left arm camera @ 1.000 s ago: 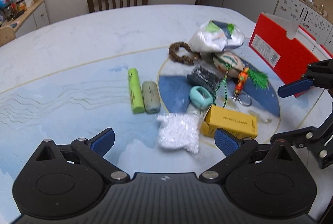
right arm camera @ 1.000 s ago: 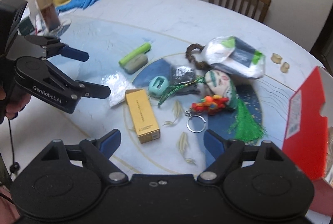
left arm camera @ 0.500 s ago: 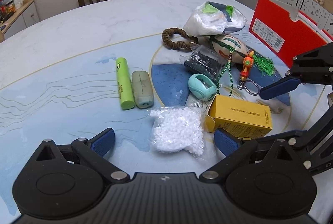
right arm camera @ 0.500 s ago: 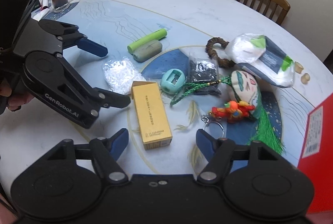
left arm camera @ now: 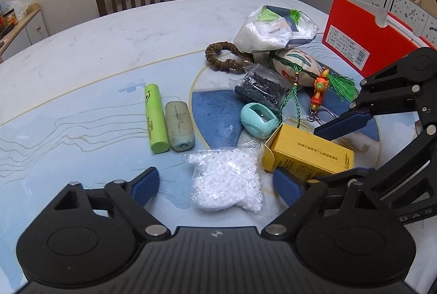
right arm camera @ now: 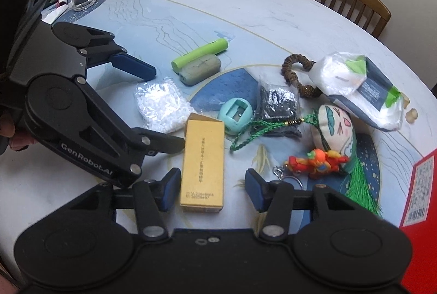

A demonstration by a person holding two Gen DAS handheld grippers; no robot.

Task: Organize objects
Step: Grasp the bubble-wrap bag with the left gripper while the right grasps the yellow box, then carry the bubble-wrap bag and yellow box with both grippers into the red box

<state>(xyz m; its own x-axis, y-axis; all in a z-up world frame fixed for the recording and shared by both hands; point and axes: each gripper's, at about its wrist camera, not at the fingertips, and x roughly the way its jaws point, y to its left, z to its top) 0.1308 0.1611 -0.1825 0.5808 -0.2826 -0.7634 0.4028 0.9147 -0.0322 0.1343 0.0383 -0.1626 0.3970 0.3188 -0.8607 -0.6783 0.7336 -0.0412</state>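
Now right gripper (right arm camera: 211, 191) closing, yellow box (right arm camera: 202, 160) between pads, untouched, flat on table (right arm camera: 245, 9). Left gripper (left arm camera: 215, 186) closing, straddles bag of white beads (left arm camera: 226, 179), no contact.

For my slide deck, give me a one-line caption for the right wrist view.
Right gripper closing around a yellow box beside the left gripper.

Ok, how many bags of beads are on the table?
2: a white bag near the yellow box, and a black bag beyond the teal sharpener. None seem hidden.
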